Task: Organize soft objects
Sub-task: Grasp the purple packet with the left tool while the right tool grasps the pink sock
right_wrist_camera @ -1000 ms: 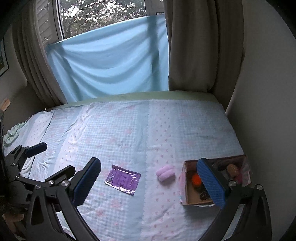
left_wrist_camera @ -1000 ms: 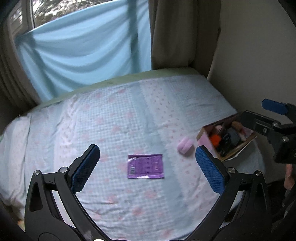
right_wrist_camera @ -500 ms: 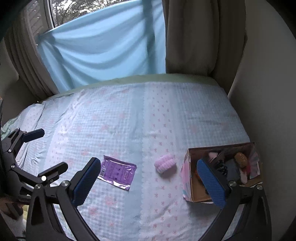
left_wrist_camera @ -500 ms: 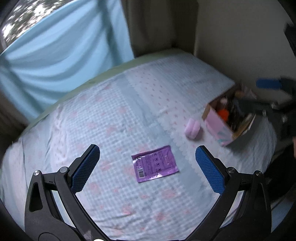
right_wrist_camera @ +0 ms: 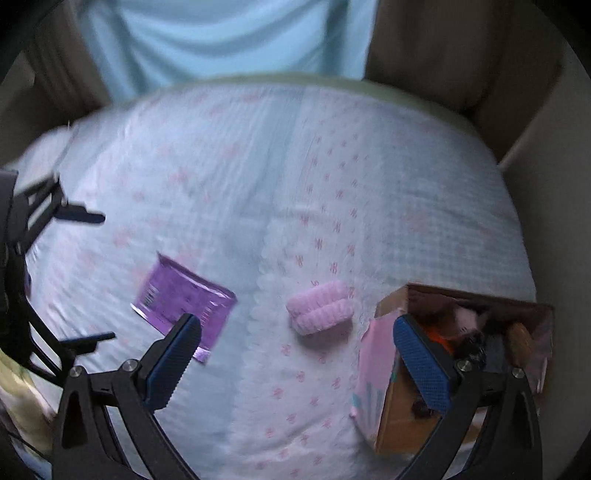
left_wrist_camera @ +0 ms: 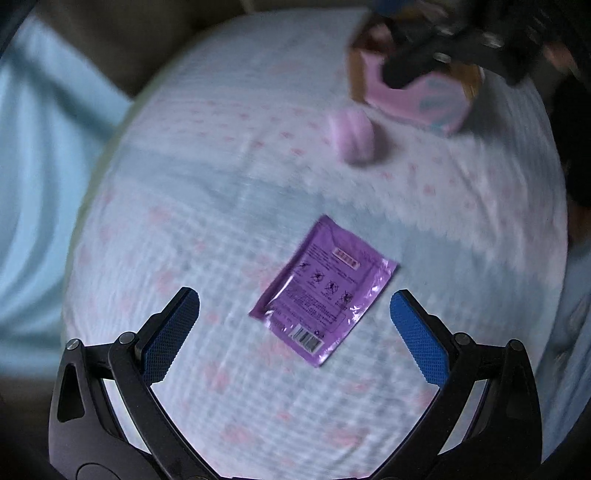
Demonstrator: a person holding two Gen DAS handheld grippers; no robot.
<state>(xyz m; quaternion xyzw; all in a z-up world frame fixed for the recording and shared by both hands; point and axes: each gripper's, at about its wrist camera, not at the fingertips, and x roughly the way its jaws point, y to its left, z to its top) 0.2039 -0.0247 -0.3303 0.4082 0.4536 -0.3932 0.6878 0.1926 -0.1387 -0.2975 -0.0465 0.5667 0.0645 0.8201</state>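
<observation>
Pale blue bedding printed with small pink flowers (right_wrist_camera: pixel 280 184) covers the bed, and behind it a light blue sheet (right_wrist_camera: pixel 229 33) hangs between beige curtains (right_wrist_camera: pixel 443 48). On the bedding lies a flat, shiny purple foil packet with black print and a barcode (left_wrist_camera: pixel 323 290); in the left wrist view it rests between and just ahead of the blue padded fingers (left_wrist_camera: pixel 171 334) of the left gripper (left_wrist_camera: pixel 293 334), which are spread wide and grip nothing, with no contact between pads and packet that can be seen. Farther along the bed sits a soft pink ribbed fluffy roll (right_wrist_camera: pixel 320 312), apart from the packet and near an open cardboard box with a pink and pale blue patterned side (right_wrist_camera: pixel 376 373). The box stands at the right edge of the bed and holds a jumble of small items, among them something orange (right_wrist_camera: pixel 437 338) and something brown (right_wrist_camera: pixel 519 338); the rest is too dark and blurred to tell. The right gripper (right_wrist_camera: pixel 295 363) hangs above the bedding with its blue fingers (right_wrist_camera: pixel 421 360) wide apart and empty; in its own view one finger overlaps the packet's corner and the other the box's opening, while the pink roll shows between them farther off. Both views are smeared by motion blur. In the left wrist view the right gripper's dark frame (left_wrist_camera: pixel 443 48) crosses in front of the box.
</observation>
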